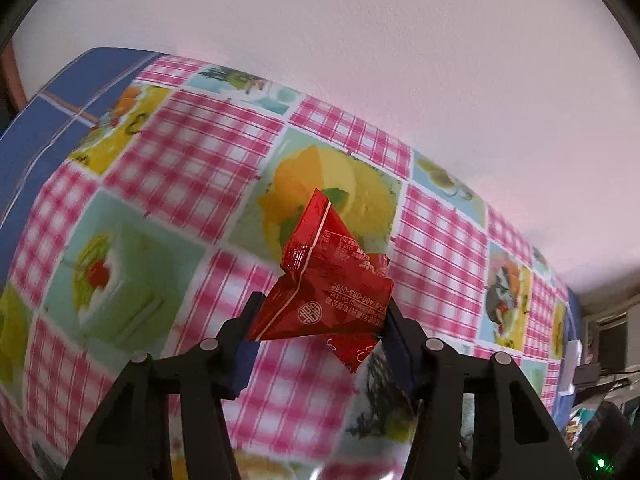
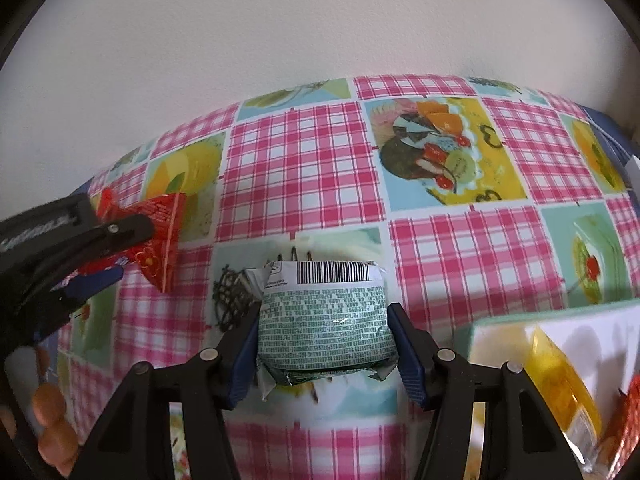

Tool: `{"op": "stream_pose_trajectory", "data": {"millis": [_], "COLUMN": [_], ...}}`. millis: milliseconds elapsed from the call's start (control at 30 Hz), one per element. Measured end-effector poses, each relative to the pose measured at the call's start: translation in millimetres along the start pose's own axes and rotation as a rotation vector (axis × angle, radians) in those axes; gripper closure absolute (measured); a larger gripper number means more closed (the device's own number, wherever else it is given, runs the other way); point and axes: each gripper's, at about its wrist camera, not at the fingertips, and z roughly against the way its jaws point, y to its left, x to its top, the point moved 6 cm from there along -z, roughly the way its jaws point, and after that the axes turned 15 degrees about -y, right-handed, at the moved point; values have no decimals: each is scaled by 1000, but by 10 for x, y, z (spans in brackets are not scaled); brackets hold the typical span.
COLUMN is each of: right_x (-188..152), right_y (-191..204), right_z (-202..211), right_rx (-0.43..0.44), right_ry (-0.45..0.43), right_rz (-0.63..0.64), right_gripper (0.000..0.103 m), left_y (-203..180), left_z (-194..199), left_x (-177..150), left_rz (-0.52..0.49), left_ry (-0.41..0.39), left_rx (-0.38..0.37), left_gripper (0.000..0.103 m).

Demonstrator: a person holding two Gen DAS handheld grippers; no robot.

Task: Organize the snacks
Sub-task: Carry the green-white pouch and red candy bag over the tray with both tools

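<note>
My left gripper is shut on a crumpled red snack packet and holds it above the patterned tablecloth. The same gripper and red packet show at the left of the right wrist view. My right gripper is shut on a green and white snack packet with a barcode on its far end, held just over the tablecloth.
A pale green box stands at the lower right of the right wrist view, with a yellow packet and an orange packet in it. A white wall runs behind the table. Dark clutter lies past the table's right edge.
</note>
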Motion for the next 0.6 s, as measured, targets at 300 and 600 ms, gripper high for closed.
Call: {"op": "stream_pose_trajectory", "data": {"millis": [300,600], "right_x": [21,-209], "right_y": [-19,-205], "right_z": [706,1352], "right_rx": [-2,-13], "right_ry": [6,-9], "right_rz": [-8,-25], "right_gripper": [40,40], "left_y": [417,636], "left_z": [1172,1824], "left_x": [-193,-721], "left_rz": [115,211], "left_ry": [-41,-49], "left_rx": [32,12], "left_gripper": [46,46]}}
